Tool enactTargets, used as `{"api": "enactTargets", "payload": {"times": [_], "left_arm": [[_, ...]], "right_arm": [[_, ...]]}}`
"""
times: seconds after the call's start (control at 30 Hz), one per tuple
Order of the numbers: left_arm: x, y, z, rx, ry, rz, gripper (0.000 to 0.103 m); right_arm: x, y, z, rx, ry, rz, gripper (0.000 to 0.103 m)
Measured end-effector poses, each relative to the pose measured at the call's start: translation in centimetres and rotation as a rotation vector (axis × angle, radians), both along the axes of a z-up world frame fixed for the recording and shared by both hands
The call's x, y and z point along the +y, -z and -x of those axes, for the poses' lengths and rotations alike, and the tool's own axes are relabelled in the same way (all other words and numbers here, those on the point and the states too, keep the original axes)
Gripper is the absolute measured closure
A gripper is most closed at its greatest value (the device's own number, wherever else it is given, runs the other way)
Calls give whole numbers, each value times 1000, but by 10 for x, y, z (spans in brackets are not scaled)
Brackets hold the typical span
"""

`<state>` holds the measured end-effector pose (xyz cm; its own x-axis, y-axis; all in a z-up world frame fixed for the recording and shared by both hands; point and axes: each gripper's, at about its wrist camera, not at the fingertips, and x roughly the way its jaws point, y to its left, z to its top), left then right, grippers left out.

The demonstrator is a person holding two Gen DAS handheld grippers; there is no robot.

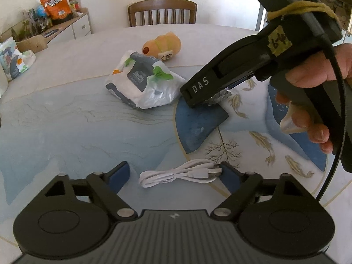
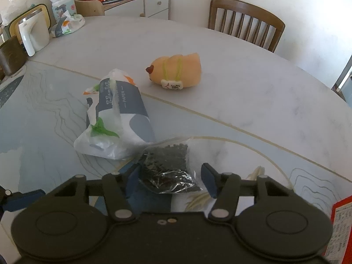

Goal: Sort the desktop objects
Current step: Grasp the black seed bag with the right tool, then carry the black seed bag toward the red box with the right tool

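A coiled white USB cable [image 1: 180, 173] lies on the table between the blue pads of my left gripper [image 1: 175, 176]. The jaws are open: the right pad is next to the plug and the left pad stands clear of the coil. A clear bag of dark loose leaves [image 2: 167, 169] lies between the pads of my right gripper [image 2: 170, 179]. The left pad is at the bag's edge, and a narrow gap shows at the right pad. In the left wrist view the right gripper [image 1: 204, 98], held by a hand [image 1: 308, 83], points down at that bag.
A wrapped tissue pack [image 2: 118, 118] lies just beyond the bag, and an orange plush toy [image 2: 178, 70] sits farther back. A red box [image 2: 341, 224] is at the right edge. A white kettle [image 2: 33, 35] stands far left. A wooden chair [image 2: 244, 22] is behind the table [image 2: 253, 92].
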<state>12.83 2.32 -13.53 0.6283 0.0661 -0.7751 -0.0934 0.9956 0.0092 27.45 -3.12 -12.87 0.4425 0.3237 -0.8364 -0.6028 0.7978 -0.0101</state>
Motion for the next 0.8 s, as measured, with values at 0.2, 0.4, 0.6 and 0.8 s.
{"api": "enactTargets", "payload": {"times": [0.2,0.4,0.6,0.8], "left_arm": [[2,-2,1,-12,0,10,28],[2,-2,1,-12,3,11,28],[5,-3,0,-7,4,23,28],[3,-6,-1,-7,15,24,28]], "right_arm": [[0,-1,0,3,1,-2,57],[-3,-3,2,7,18,-9,64],[-12,-7,5,13,39,-10,66],[-27,-14,10,6,65,-11,67]]}}
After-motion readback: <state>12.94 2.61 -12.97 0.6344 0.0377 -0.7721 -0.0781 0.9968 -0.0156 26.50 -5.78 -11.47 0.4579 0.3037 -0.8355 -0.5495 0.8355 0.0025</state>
